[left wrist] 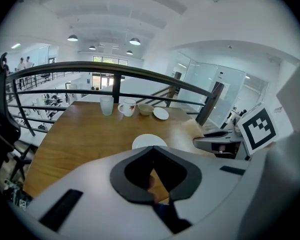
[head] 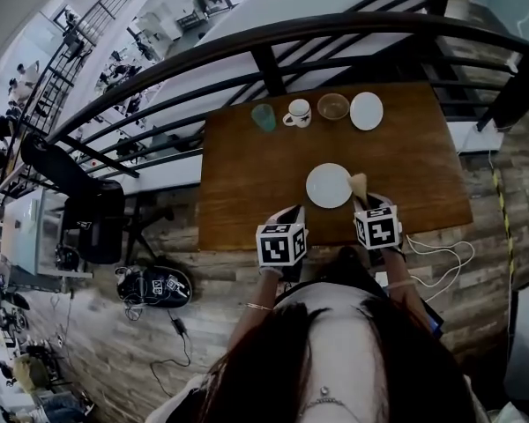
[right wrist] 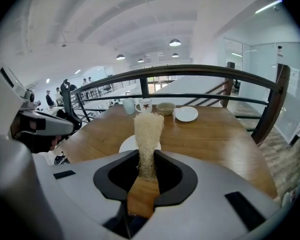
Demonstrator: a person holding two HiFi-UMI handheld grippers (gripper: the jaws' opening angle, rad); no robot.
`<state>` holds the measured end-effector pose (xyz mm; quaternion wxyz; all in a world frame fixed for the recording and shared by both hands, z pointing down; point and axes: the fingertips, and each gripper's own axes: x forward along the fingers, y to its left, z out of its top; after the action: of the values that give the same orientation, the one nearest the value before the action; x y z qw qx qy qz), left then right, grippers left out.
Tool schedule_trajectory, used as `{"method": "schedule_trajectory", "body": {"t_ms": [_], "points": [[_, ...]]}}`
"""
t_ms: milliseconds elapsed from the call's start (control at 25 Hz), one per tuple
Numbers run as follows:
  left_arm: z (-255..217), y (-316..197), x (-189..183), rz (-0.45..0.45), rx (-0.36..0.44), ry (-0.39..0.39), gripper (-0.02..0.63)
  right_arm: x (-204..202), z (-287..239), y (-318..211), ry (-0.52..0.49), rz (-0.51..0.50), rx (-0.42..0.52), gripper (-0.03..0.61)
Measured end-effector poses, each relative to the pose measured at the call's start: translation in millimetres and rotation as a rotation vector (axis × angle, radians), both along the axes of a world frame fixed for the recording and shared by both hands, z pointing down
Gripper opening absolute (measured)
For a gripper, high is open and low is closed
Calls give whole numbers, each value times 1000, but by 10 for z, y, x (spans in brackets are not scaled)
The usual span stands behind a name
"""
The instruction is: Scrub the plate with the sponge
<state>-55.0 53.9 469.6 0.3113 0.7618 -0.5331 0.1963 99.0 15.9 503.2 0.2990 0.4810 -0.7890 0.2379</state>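
Note:
A round white plate [head: 328,185] [left wrist: 149,140] [right wrist: 126,145] lies on the wooden table [head: 247,174] near its front edge. My right gripper [head: 363,201] [right wrist: 146,173] is shut on a pale fibrous sponge [head: 359,184] [right wrist: 148,131], which stands upright out of the jaws just right of the plate and above the table. In the left gripper view the sponge [left wrist: 191,129] shows as a fuzzy patch ahead of the right gripper [left wrist: 217,143]. My left gripper [head: 294,213] [left wrist: 155,184] hovers at the table's front edge, left of the plate, jaws together and empty.
Along the table's far edge stand a glass [head: 264,117], a mug [head: 298,113], a bowl [head: 333,107] and a small white plate [head: 366,110]. A black railing [head: 273,60] runs behind them. A chair [head: 93,223] and a bag [head: 154,286] sit at the left.

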Motion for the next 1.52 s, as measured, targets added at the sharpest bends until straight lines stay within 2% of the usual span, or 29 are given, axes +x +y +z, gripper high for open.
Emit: {"method": "schedule_trajectory", "body": {"t_ms": [480,960,1520], "points": [[-9,2,38,-5,6,10,11,60,-121,27,-6,-24,25,97],[-40,-150,84,-35,-4,35,11,117,-129,-27,14,-69,5,97],[42,-302,101,-38,-26,47,11,170,-59,-174,13,-60,-14,97]]}}
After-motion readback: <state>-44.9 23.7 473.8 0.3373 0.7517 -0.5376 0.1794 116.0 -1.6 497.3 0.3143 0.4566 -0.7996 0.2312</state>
